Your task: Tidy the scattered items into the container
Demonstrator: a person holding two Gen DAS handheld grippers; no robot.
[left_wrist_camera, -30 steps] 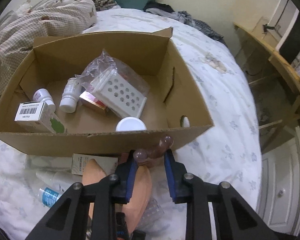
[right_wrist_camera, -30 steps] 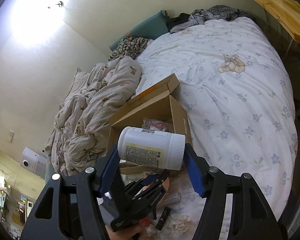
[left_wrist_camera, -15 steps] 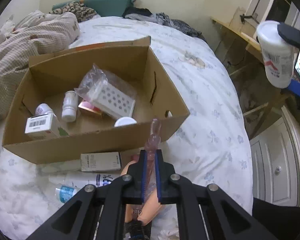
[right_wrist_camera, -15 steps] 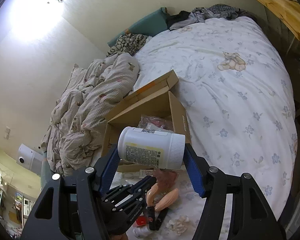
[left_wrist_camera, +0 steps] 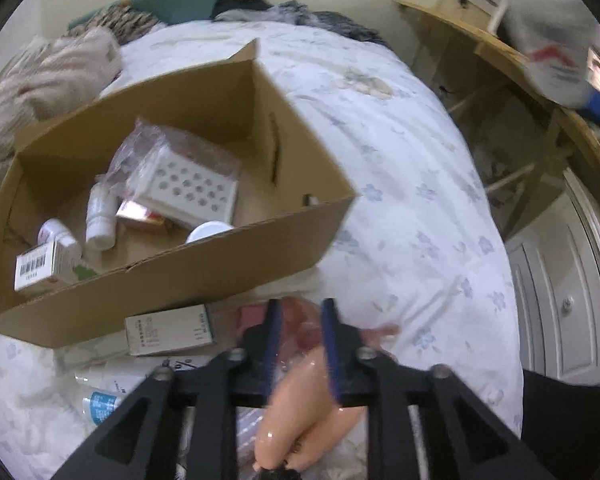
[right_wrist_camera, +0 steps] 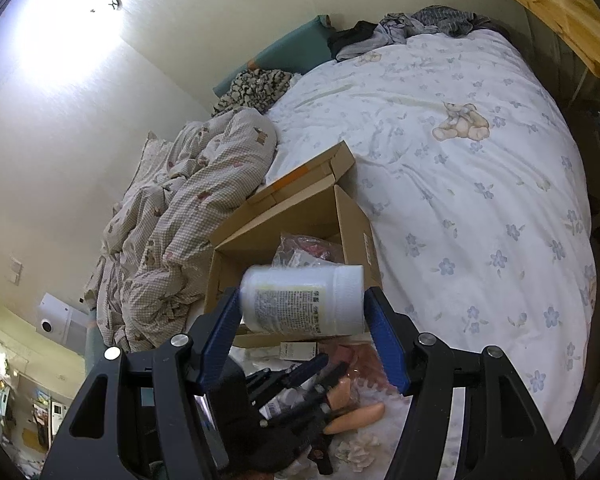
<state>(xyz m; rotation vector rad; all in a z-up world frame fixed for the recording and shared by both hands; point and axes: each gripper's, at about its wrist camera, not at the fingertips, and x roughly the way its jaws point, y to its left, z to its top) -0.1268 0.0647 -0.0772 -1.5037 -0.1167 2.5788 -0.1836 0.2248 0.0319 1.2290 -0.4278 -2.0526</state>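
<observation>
An open cardboard box [left_wrist_camera: 220,256] sits on the bed and holds bottles, small cartons and a bagged white perforated block [left_wrist_camera: 188,188]. My left gripper [left_wrist_camera: 300,316] is low over the bed just in front of the box, its jaws apart around a peach-coloured soft item [left_wrist_camera: 300,412] lying below them. A white carton [left_wrist_camera: 168,330] and small bottles [left_wrist_camera: 100,400] lie left of it. My right gripper [right_wrist_camera: 304,304] is shut on a large white jar [right_wrist_camera: 304,300], held sideways high above the box [right_wrist_camera: 292,220]. The left gripper [right_wrist_camera: 312,368] shows below it.
A crumpled checked quilt [right_wrist_camera: 188,208] lies left of the box. The flowered sheet [right_wrist_camera: 480,220] stretches right of it. A wooden desk [left_wrist_camera: 520,64] and white cabinet doors [left_wrist_camera: 564,296] stand to the right of the bed. Clothes are piled at the headboard [right_wrist_camera: 412,28].
My left gripper was shut on a pinkish item half a second ago; its jaws are now apart and it sits lower over the peach item. The right gripper still holds the jar.
</observation>
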